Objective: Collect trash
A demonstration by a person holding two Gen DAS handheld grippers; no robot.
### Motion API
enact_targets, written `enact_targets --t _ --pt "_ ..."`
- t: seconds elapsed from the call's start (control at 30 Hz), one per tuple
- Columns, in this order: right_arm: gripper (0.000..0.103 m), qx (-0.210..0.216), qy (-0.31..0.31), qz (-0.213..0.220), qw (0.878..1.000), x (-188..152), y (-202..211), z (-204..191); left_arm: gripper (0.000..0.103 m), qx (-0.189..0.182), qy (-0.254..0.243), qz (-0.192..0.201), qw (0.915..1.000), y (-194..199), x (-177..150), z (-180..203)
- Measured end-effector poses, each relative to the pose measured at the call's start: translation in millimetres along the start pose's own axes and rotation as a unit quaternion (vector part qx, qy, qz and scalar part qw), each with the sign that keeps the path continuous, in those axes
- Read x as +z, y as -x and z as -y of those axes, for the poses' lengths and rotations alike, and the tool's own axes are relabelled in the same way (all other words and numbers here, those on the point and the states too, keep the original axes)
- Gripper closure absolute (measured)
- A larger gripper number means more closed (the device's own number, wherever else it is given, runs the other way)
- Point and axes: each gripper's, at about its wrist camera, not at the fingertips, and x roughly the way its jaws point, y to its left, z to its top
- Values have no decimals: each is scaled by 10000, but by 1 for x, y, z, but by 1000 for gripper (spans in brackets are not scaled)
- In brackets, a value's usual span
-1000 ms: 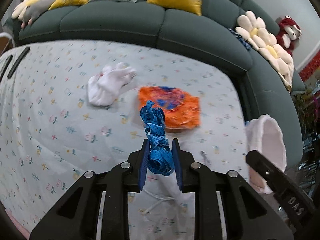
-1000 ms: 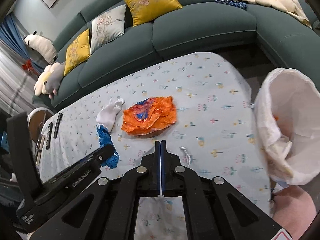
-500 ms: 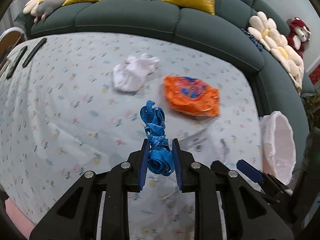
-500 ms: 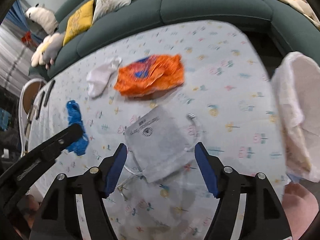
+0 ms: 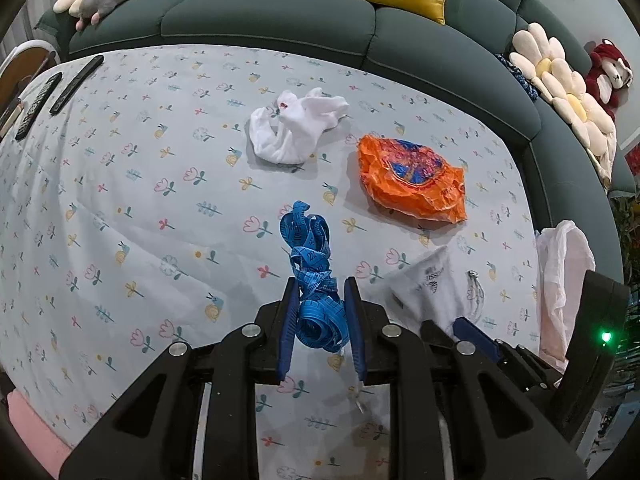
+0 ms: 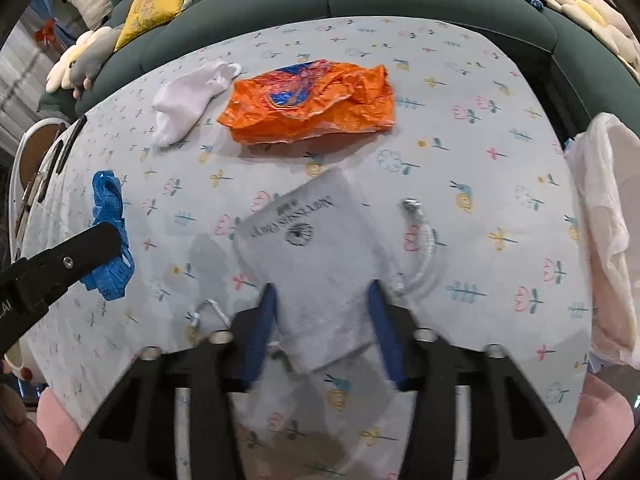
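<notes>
Grey fabric pouch (image 6: 320, 264) is lying flat on the flowered tablecloth (image 6: 460, 152), its near end sitting between the right gripper (image 6: 322, 332)'s just-closing blue pads, pointing away toward the orange wrapper (image 6: 312, 104).

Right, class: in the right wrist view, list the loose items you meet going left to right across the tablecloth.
Blue measuring tape → white sock → orange wrapper → white bag at the right edge.

sock (image 5: 294, 130) left of wrapper (image 5: 412, 180), mask (image 6: 316, 256) nearer, bag (image 6: 600, 240) at right table (image 5: 120, 200) edge
</notes>
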Motion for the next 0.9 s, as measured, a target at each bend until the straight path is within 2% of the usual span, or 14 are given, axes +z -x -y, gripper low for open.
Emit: enact_targets --t 0.03,0.1,0.13,0.3,0.47,0.7,0.9 --pt "89 12 -45 -22 10000 0 0 4 81 -3 -28 4 10000 1 -1 3" --pt "99 184 -212 -100 9996 -2 2 16 81 -15 -91 18 10000 3 -3 8" --pt "100 233 -262 -108 9993 -3 4 19 81 -21 -104 25 9999 4 -3 11" --pt "101 307 -496 49 9983 -10 24 35 81 -65 -292 107 9995 13 -7 29" --pt "101 307 -690 457 9961 -7 58 57 81 -187 -511 176 9984 21 -9 58" --pt "101 284 -1042 1049 9886 2 110 105 81 -405 -1039 328 9932 32 -14 119" --pt "101 191 -1392 1498 9787 5 151 156 81 -605 -1534 431 9854 39 -21 175"
